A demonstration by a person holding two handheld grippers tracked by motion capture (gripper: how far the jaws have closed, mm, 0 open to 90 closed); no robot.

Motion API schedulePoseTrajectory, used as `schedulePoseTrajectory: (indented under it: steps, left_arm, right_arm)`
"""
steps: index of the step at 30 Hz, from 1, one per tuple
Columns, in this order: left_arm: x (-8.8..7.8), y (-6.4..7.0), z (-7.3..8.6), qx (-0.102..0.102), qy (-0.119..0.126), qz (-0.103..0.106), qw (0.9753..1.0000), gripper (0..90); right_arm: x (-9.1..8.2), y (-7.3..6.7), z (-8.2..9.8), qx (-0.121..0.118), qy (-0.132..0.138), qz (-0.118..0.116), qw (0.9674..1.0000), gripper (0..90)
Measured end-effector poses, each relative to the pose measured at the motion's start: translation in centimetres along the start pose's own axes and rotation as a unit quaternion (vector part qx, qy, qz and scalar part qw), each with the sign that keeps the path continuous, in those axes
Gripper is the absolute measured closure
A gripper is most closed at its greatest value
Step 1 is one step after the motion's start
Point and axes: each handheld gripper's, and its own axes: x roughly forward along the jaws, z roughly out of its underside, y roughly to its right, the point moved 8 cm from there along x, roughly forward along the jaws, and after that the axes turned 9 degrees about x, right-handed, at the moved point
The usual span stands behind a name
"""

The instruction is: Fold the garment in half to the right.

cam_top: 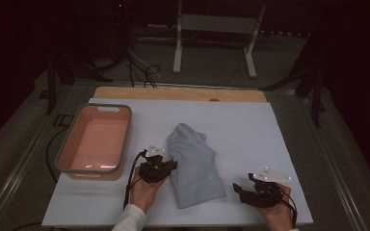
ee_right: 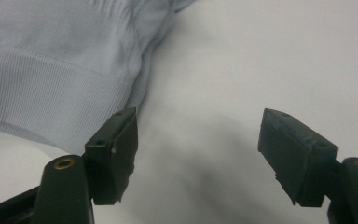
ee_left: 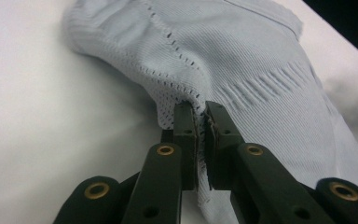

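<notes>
A pale blue knitted garment (cam_top: pixel 193 163) lies folded in the middle of the white sheet. At its left edge my left gripper (cam_top: pixel 170 166) is shut on a pinch of the fabric. In the left gripper view the perforated seam of the garment (ee_left: pixel 242 70) is caught between the two black jaws of the left gripper (ee_left: pixel 201 114). My right gripper (cam_top: pixel 238 187) rests near the front edge, to the right of the garment's lower end, open with nothing in it. The right gripper view has the ribbed hem of the garment (ee_right: pixel 51 93) just beyond the left jaw of the right gripper (ee_right: pixel 198 135).
A pink tub with a grey rim (cam_top: pixel 67 153) stands at the left of the white sheet (cam_top: pixel 250 130). A wooden board edge (cam_top: pixel 183 93) runs along the back. White frame legs (cam_top: pixel 177 53) and cables stand on the floor behind the table.
</notes>
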Motion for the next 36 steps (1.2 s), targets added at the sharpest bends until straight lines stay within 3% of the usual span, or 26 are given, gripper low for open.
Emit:
schedulePoseTrajectory:
  steps: [1,4,7,11,13,15,17,18,19,22,27,31,36]
  left_arm:
    - [-0.2,0.0,0.1,0.001,0.002,-0.001,1.0000,83.0]
    - [-1.0,-0.1,-0.4,0.001,0.024,0.000,0.9997,65.0]
    - [-1.5,0.2,-1.3,0.013,0.040,-0.002,0.9991,50.9]
    - [-1.7,1.0,-2.7,0.035,0.058,-0.004,0.9977,35.5]
    - [-1.5,1.6,-3.3,0.040,0.064,0.005,0.9971,32.5]
    - [-1.2,2.2,-3.7,0.049,0.065,0.014,0.9966,32.8]
    - [-0.8,3.2,-3.9,0.065,0.063,0.035,0.9953,38.6]
    - [-0.8,3.2,-3.9,0.065,0.063,0.035,0.9953,41.8]
    - [-0.4,4.0,-4.0,0.082,0.056,0.048,0.9939,41.8]
    - [0.3,5.1,-4.1,0.103,0.051,0.058,0.9916,50.5]
    - [1.8,5.6,-3.9,0.127,0.022,0.047,0.9905,59.0]
    - [2.6,5.2,-3.5,0.131,0.002,0.032,0.9909,63.2]
    - [3.2,4.7,-3.0,0.149,-0.024,0.018,0.9884,66.1]
  right_arm:
    - [0.0,-0.1,0.0,0.001,0.000,0.000,1.0000,28.8]
    - [0.1,-0.3,-0.1,0.002,0.000,-0.003,1.0000,28.3]
    - [0.2,-0.5,-0.2,0.007,0.000,-0.008,0.9999,26.9]
    - [0.5,-0.8,-0.4,0.017,0.001,-0.015,0.9997,25.6]
    - [0.6,-0.9,-0.5,0.025,0.001,-0.017,0.9995,24.2]
    - [0.8,-1.1,-0.7,0.031,0.003,-0.020,0.9993,23.2]
    - [0.9,-1.3,-0.9,0.033,0.006,-0.021,0.9992,22.7]
    - [0.9,-1.3,-0.9,0.033,0.006,-0.021,0.9992,22.7]
    - [1.0,-1.4,-1.0,0.034,0.005,-0.023,0.9991,22.7]
    - [1.4,-1.8,-1.0,0.035,-0.001,-0.022,0.9992,23.5]
    - [1.8,-2.5,-1.3,0.031,0.000,-0.028,0.9991,23.6]
    - [2.0,-2.8,-1.4,0.031,-0.001,-0.030,0.9991,24.5]
    - [2.3,-3.2,-1.5,0.028,-0.006,-0.032,0.9991,31.8]
